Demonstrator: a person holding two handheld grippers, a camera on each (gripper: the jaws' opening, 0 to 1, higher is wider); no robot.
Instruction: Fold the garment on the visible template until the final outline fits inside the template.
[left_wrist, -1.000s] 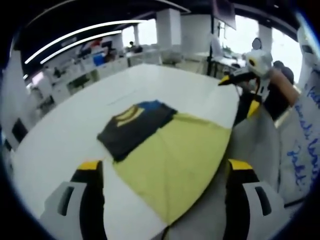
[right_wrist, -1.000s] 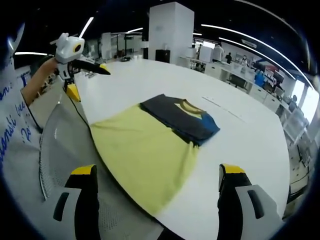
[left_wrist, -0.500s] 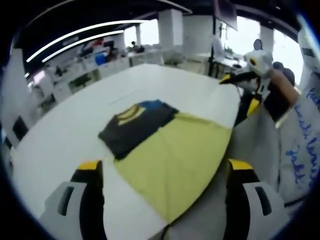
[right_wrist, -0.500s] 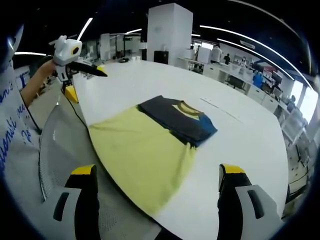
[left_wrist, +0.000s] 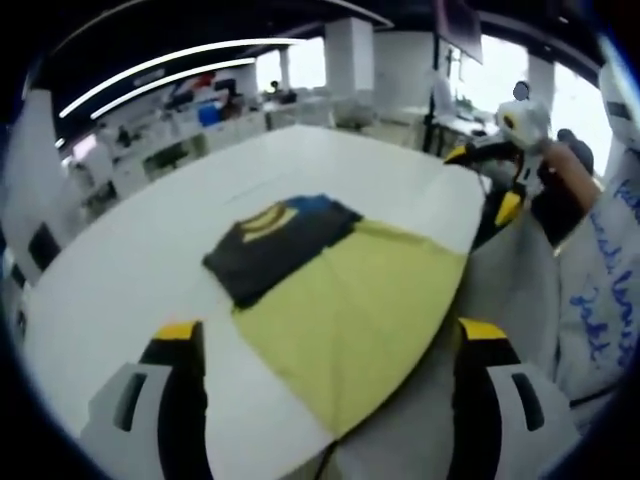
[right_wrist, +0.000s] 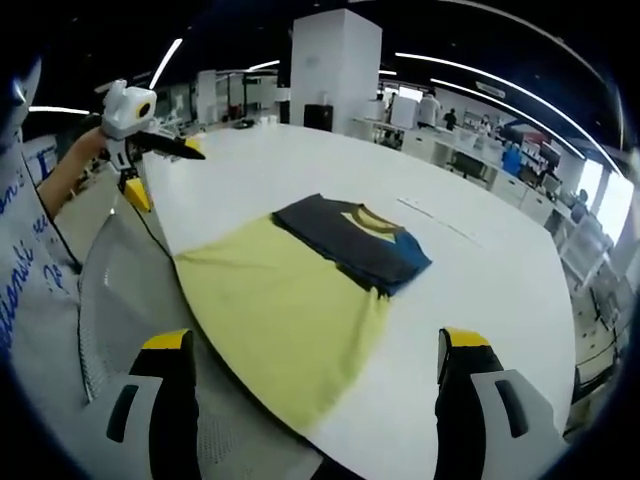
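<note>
While both tools hang above the near edge and grip nothing, the risks read as follows:

Garment: the dark garment (left_wrist: 277, 244) with a yellow collar and a blue patch lies folded at centre frame in the left gripper view, and just above centre in the right gripper view (right_wrist: 352, 243).

Template: the yellow template (left_wrist: 350, 318) spreads from centre toward the lower middle of the frame, and its near tip appears to hang past the edge of the white table (left_wrist: 130, 290).

Overlap: the garment's near part rests on the template's far end; the rest looks to lie on bare table, so I judge the outline not yet inside.

Left gripper (left_wrist: 330, 385): jaws well apart, empty.

Right gripper (right_wrist: 312, 385): jaws well apart, empty; it also shows at the upper right of the left gripper view, held by a hand (left_wrist: 570, 170).

Risk, drag: pulling the garment nearer could unfold it or bunch it.

Risk, template: a jaw catching the yellow sheet could slide it off the edge.

Risk, pinch: grabbing one layer would open the fold.
</note>
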